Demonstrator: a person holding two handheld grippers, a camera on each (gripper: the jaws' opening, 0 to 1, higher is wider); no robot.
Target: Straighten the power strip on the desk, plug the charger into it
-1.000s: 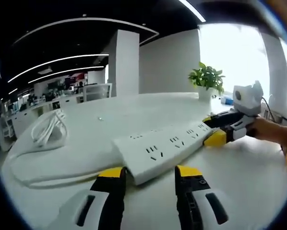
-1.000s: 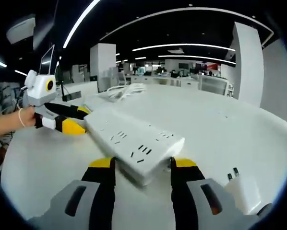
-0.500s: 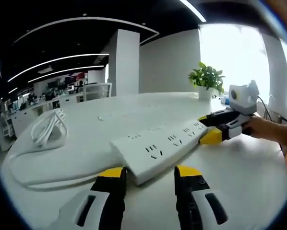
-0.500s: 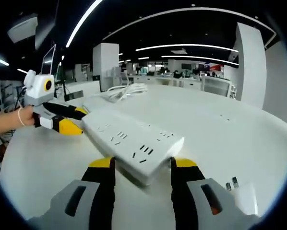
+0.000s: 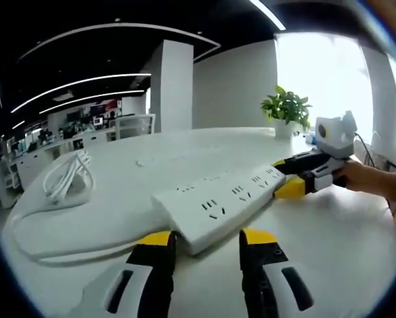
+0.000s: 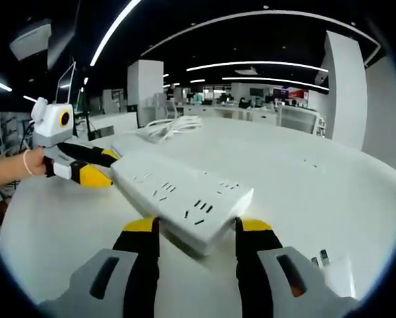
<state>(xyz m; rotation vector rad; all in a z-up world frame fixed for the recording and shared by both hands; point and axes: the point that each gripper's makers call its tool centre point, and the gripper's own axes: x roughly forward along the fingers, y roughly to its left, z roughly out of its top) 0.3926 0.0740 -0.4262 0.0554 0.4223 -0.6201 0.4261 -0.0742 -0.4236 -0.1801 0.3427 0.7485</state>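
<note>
On the white desk [image 5: 357,238] the power strip [image 5: 218,202] lies flat, one gripper at each end. Left gripper [image 5: 204,240] has its jaws spread wide around the near end — same for the right gripper [image 6: 197,228] at the opposite end. Coiled white cable [image 5: 69,175] sits far left, and the charger [image 6: 330,270] just right of the right gripper — barely visible.

Yellow-tipped black tool [image 5: 206,242] — grey body

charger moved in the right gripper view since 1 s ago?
Cannot tell. The charger sits lower toward the rim beside the right gripper, but that camera shifted, and the power strip drifted too.
</note>
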